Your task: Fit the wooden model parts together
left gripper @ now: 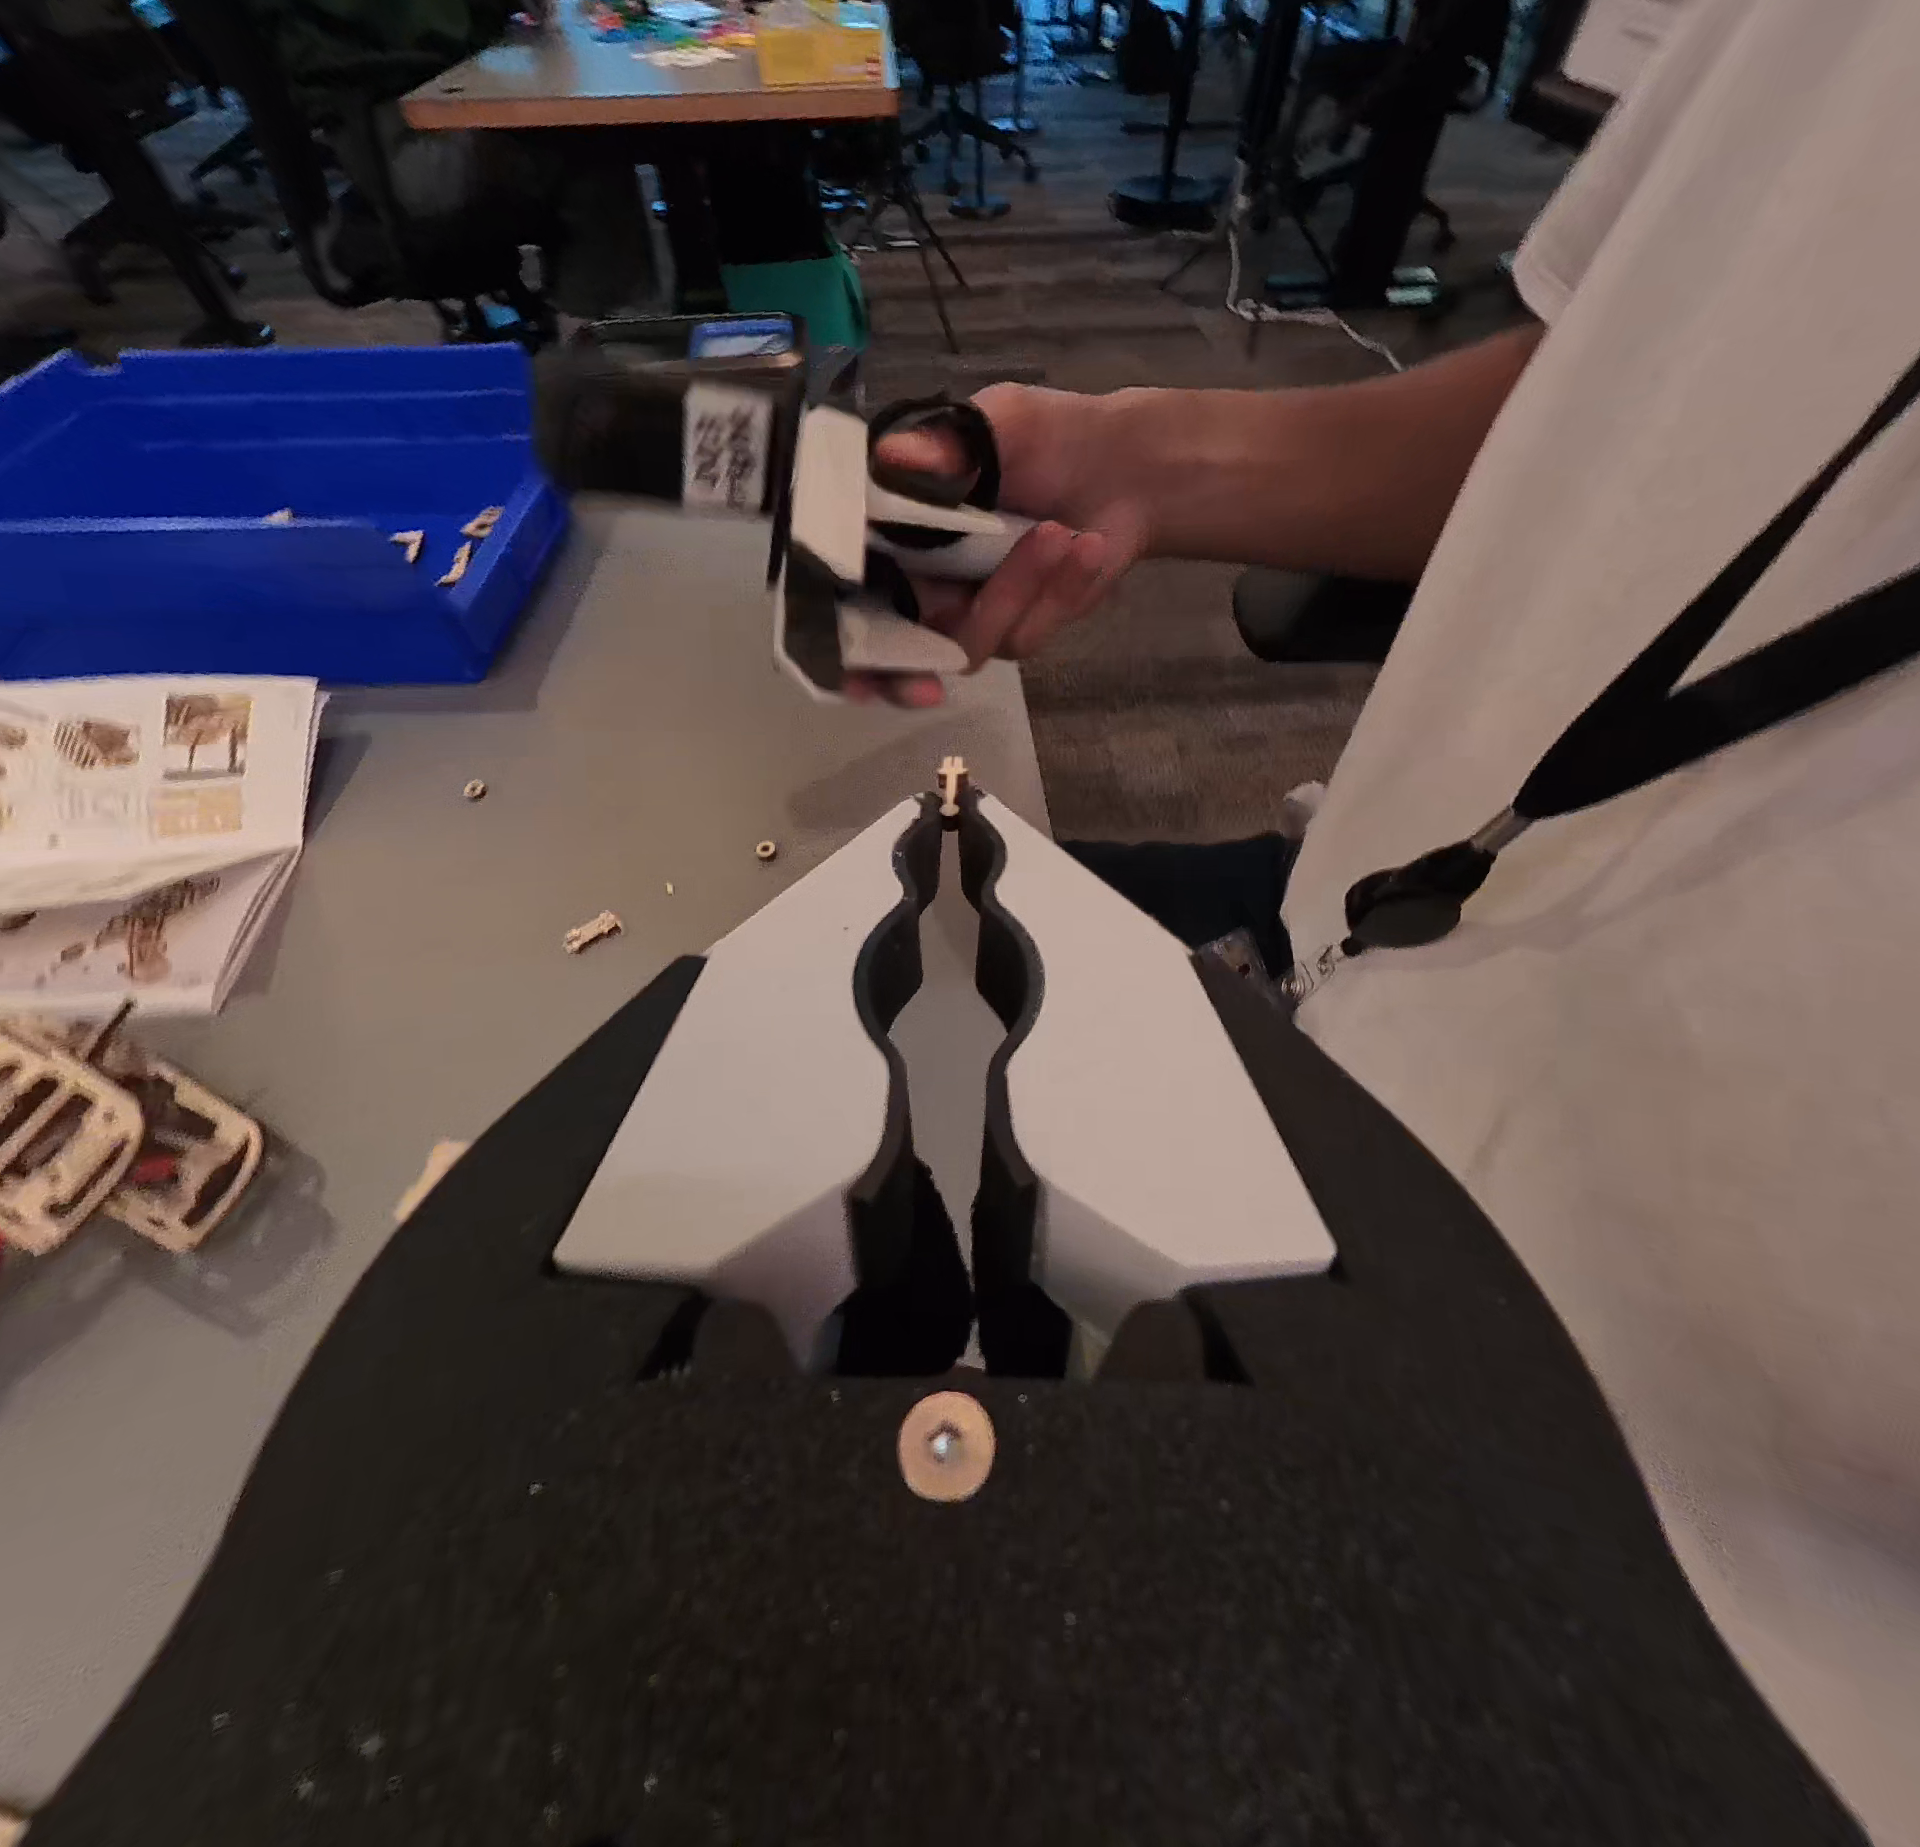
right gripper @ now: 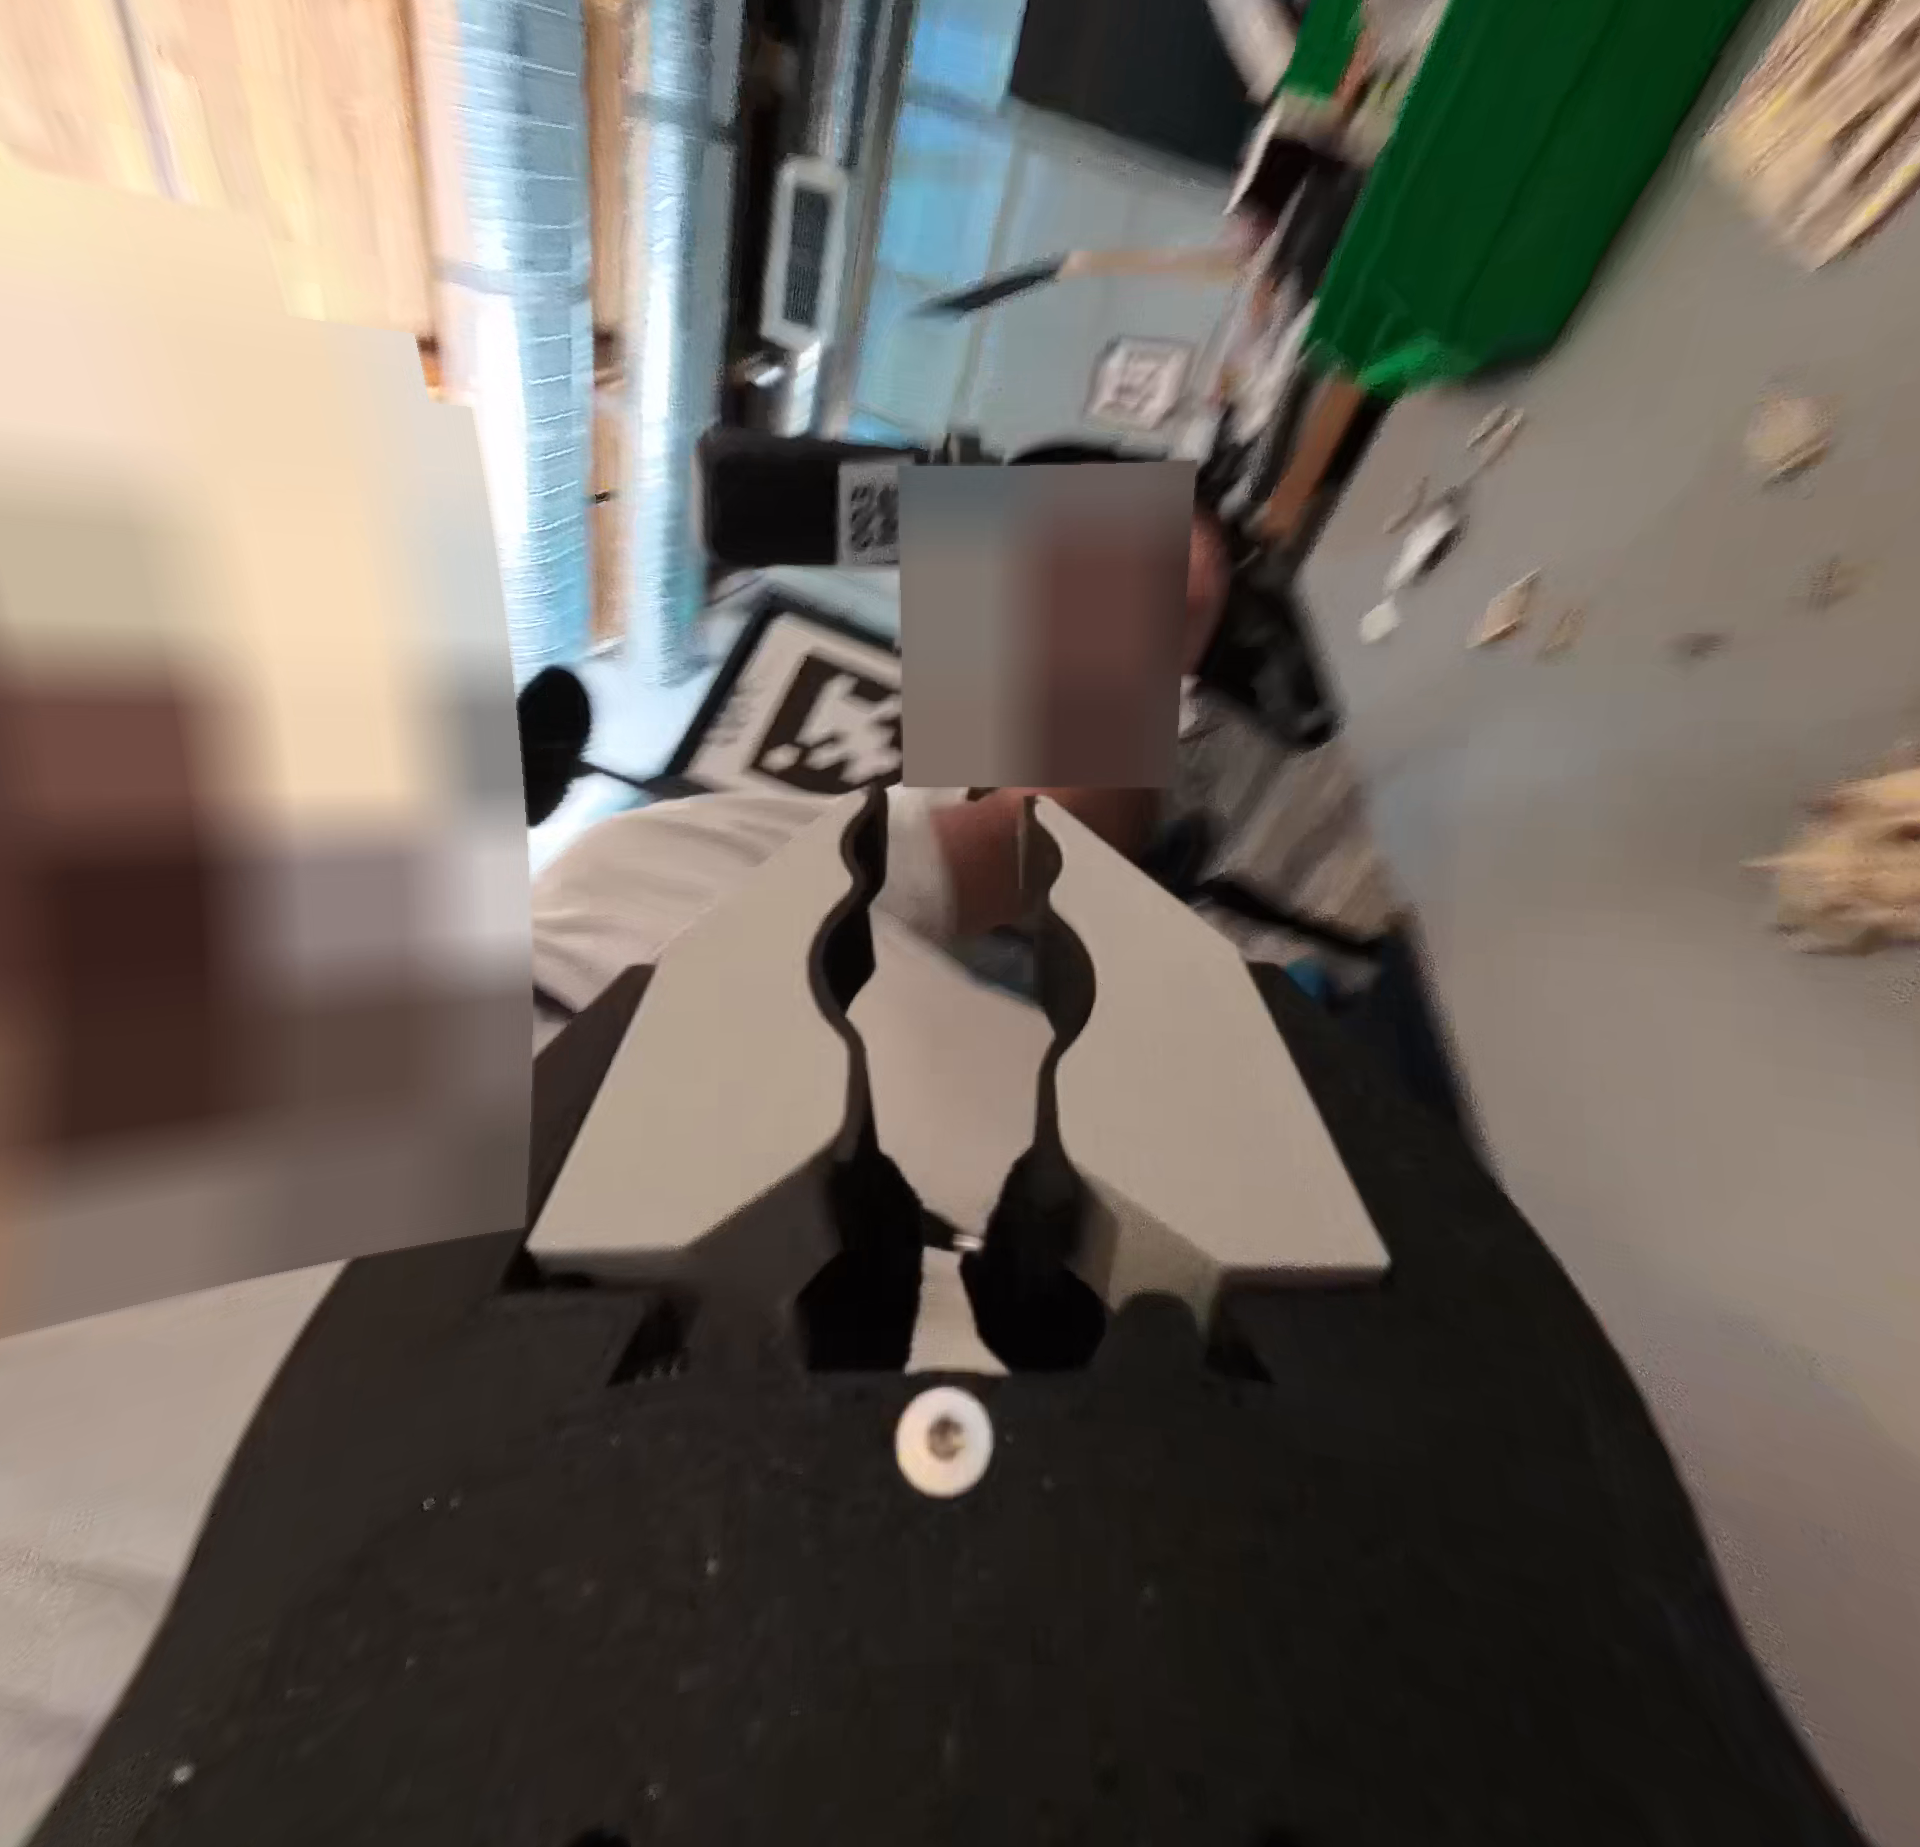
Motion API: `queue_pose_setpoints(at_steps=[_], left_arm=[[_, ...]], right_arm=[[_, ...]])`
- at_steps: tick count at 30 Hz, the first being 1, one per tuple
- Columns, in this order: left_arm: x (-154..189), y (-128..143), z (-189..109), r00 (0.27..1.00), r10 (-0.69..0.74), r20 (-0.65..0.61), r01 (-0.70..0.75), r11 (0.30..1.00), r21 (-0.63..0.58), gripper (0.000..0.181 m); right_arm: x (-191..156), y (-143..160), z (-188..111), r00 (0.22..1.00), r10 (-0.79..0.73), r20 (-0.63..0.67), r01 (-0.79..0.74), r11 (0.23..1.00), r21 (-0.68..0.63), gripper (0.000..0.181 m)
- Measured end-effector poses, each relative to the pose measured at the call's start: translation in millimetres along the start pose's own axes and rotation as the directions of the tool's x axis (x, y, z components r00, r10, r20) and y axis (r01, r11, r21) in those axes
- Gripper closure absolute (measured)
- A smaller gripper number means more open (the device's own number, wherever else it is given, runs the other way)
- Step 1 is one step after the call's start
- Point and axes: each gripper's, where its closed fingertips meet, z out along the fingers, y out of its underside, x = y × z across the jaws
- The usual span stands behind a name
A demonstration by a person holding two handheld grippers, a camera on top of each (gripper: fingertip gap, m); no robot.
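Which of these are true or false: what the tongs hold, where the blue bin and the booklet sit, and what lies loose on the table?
1. The left tongs pinch a small wooden piece at their very tips. True.
2. The right tongs are clamped on a wooden piece. False: their fingers stand apart with nothing visible between them.
3. The blue bin holds a few small wooden pieces. True.
4. The instruction booklet lies inside the blue bin. False: it lies on the grey table, in front of the bin.
5. Small wooden bits lie loose on the table. True.
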Motion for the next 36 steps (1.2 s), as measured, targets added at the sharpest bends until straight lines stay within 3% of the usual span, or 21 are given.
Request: queue_pose_setpoints(at_steps=[2,3,5,7,8,11,14,16,17,19,21,25,28,31,36], left_arm=[[-7,3,-6,0.992,-0.108,0.071,0.106,0.994,0.027,0.181],[-11,5,-9,0.979,-0.169,0.110,0.164,0.985,0.053,0.181],[-18,10,-15,0.935,-0.300,0.186,0.281,0.952,0.123,0.181],[-25,21,-19,0.878,-0.413,0.241,0.375,0.907,0.190,0.181],[-27,27,-20,0.854,-0.454,0.255,0.407,0.887,0.218,0.181],[-26,44,-17,0.813,-0.528,0.245,0.468,0.843,0.265,0.181],[-21,58,-10,0.814,-0.542,0.208,0.500,0.837,0.224,0.181],[-19,65,-9,0.827,-0.529,0.190,0.497,0.846,0.192,0.181],[-20,66,-9,0.830,-0.529,0.177,0.500,0.846,0.185,0.180],[-21,68,-9,0.833,-0.533,0.151,0.505,0.843,0.187,0.180],[-22,70,-10,0.835,-0.532,0.141,0.506,0.843,0.186,0.180],[-23,75,-9,0.837,-0.529,0.138,0.506,0.845,0.174,0.181],[-25,77,-8,0.835,-0.535,0.129,0.512,0.841,0.175,0.181],[-26,77,-6,0.840,-0.528,0.127,0.507,0.845,0.169,0.181],[-29,77,-5,0.835,-0.538,0.116,0.516,0.839,0.175,0.181]], right_arm=[[14,-18,-42,0.939,-0.231,-0.254,0.254,0.965,0.059,0.163],[28,-26,-66,0.829,-0.358,-0.429,0.409,0.912,0.029,0.160],[57,-35,-114,0.456,-0.573,-0.681,0.647,0.739,-0.188,0.141],[79,-28,-139,0.156,-0.694,-0.703,0.663,0.601,-0.446,0.132],[90,-22,-144,0.083,-0.723,-0.685,0.620,0.576,-0.533,0.125],[111,-6,-138,-0.011,-0.776,-0.631,0.511,0.538,-0.671,0.132],[125,-3,-134,-0.108,-0.839,-0.534,0.438,0.442,-0.783,0.155],[134,-2,-132,-0.108,-0.880,-0.463,0.417,0.383,-0.824,0.154],[136,-1,-130,-0.074,-0.886,-0.457,0.418,0.388,-0.821,0.155],[142,5,-128,0.048,-0.886,-0.462,0.411,0.439,-0.799,0.153],[151,8,-133,0.147,-0.872,-0.467,0.369,0.487,-0.792,0.133],[152,7,-126,0.278,-0.850,-0.448,0.389,0.526,-0.757,0.131],[153,2,-131,0.242,-0.872,-0.425,0.373,0.488,-0.789,0.158],[156,-1,-134,0.198,-0.896,-0.398,0.350,0.444,-0.825,0.164],[158,-1,-129,0.190,-0.911,-0.365,0.346,0.410,-0.844,0.172]])
